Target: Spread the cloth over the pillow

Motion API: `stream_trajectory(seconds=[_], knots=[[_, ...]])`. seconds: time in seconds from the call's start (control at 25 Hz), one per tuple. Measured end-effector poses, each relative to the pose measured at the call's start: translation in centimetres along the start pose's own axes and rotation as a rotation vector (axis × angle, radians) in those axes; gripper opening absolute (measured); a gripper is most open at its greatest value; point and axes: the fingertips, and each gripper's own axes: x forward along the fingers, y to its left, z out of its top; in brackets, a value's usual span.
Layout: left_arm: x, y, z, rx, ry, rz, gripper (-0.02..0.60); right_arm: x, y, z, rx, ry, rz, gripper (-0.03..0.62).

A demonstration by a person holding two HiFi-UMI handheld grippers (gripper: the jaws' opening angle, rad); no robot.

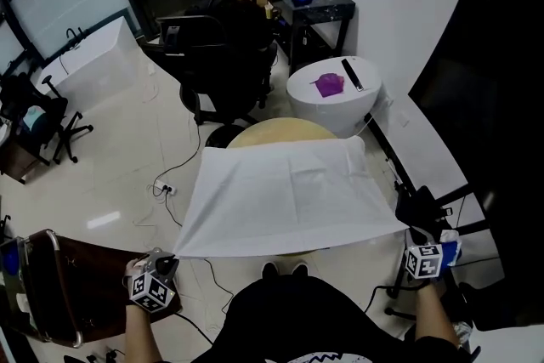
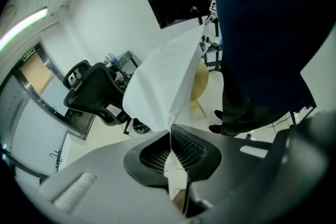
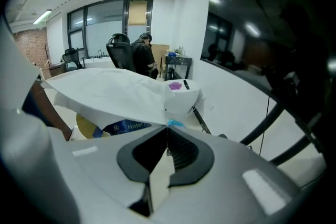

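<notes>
Head view: white cloth held out flat and taut, like a sheet in mid-air, over a round yellow table. The left gripper pinches the near-left corner and the right gripper the near-right one. The far edge hangs past the table's middle. The pillow is hidden under the cloth here.

Left gripper view: jaws closed together on a cloth corner, which fans up and away from the left gripper's tips. The table edge peeks out behind it, and the holder's dark legs are just beside.

Right gripper view: jaws clamped on the other corner at the right gripper's tips. The cloth stretches off left as a canopy. Below it a blue-and-white printed thing, likely the pillow, lies on the table, and the cloth looks clear of it.

Step looks like the spread itself, cloth positioned above but not yet laid. Next move probably calls for lowering both corners evenly, keeping tension, and centering over the pillow before the pinches open.
</notes>
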Motion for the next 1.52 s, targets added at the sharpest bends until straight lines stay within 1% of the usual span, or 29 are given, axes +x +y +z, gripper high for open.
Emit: stream_trajectory(seconds=[0.12,0.32,0.48,0.6,0.76,0.88,1.0,1.16,1.32,1.4,1.52], knots=[[1.4,-1.5,-1.1,0.015,0.03,-0.047,0.0,0.8,0.5,-2.7,0.005,0.04,0.012,0.011],[3.6,-3.5,-2.9,0.046,0.094,-0.104,0.0,2.1,1.8,-7.0,0.007,0.111,0.036,0.011],[5.3,-4.6,-4.1,0.062,0.138,-0.142,0.0,3.3,2.5,-8.7,-0.049,0.158,0.036,0.012],[6.6,-5.2,-4.6,0.081,0.164,-0.167,0.0,3.9,2.7,-9.7,-0.067,0.183,0.033,0.012],[7.8,-5.6,-5.0,0.07,0.192,-0.194,0.002,5.0,3.1,-10.4,-0.06,0.206,0.042,0.012],[8.6,-6.0,-5.2,0.092,0.226,-0.22,0.003,5.6,3.3,-10.9,-0.056,0.227,0.043,0.012],[8.9,-5.6,-5.3,0.081,0.241,-0.218,0.006,6.0,3.6,-10.9,-0.057,0.239,0.051,0.012],[8.9,-5.5,-5.4,0.051,0.251,-0.223,0.032,6.2,3.8,-10.6,-0.062,0.243,0.061,0.014],[8.8,-5.7,-5.3,0.035,0.264,-0.239,0.072,5.7,3.5,-10.0,-0.036,0.236,0.062,0.02],[8.5,-5.6,-5.5,0.014,0.265,-0.24,0.097,5.3,3.5,-9.6,-0.039,0.226,0.068,0.041],[7.6,-5.5,-6.2,-0.015,0.271,-0.235,0.132,4.5,3.0,-9.3,-0.04,0.213,0.068,0.101]])
